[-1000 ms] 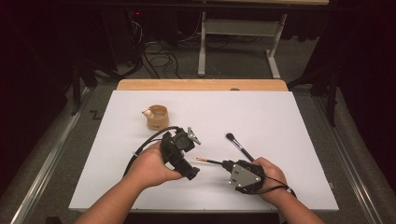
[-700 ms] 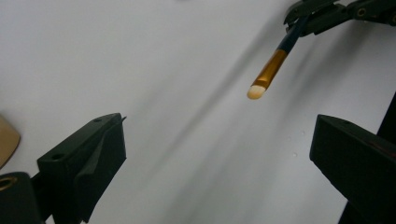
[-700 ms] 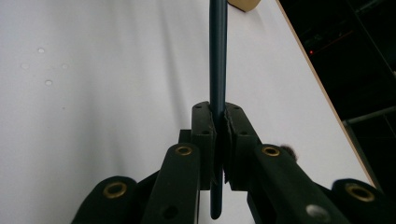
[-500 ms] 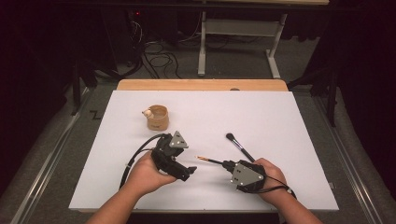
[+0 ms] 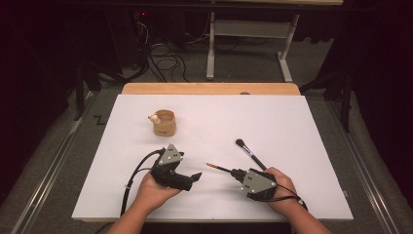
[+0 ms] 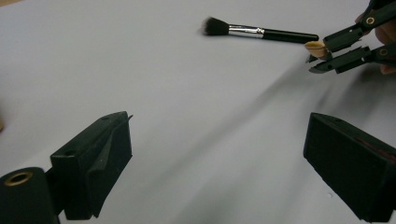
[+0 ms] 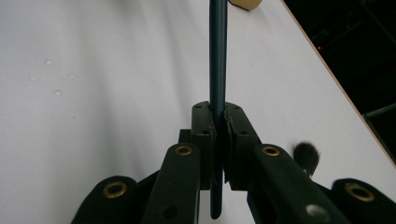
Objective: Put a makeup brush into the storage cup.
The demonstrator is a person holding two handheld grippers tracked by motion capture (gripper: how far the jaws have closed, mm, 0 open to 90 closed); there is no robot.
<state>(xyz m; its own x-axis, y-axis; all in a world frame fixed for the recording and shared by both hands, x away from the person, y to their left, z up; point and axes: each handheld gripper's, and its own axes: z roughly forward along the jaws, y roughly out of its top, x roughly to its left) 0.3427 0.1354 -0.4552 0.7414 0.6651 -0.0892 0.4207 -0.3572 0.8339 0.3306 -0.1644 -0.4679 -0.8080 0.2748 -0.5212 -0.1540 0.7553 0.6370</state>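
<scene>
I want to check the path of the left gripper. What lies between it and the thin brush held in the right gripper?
Only bare white table lies between the open left gripper and the thin brush, as the high view shows.

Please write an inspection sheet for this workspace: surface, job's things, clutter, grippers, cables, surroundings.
Surface: white table, bare in most places.
Job's things: thin brush held level; makeup brush lying flat beside it.
Clutter: wooden cup at the far left.
Grippers: right gripper shut on the thin brush; left gripper open, jaws just closing a little, nothing between them.
Cables: black cable from the left gripper; more on the floor.
Surroundings: dark room, metal frame behind.
</scene>
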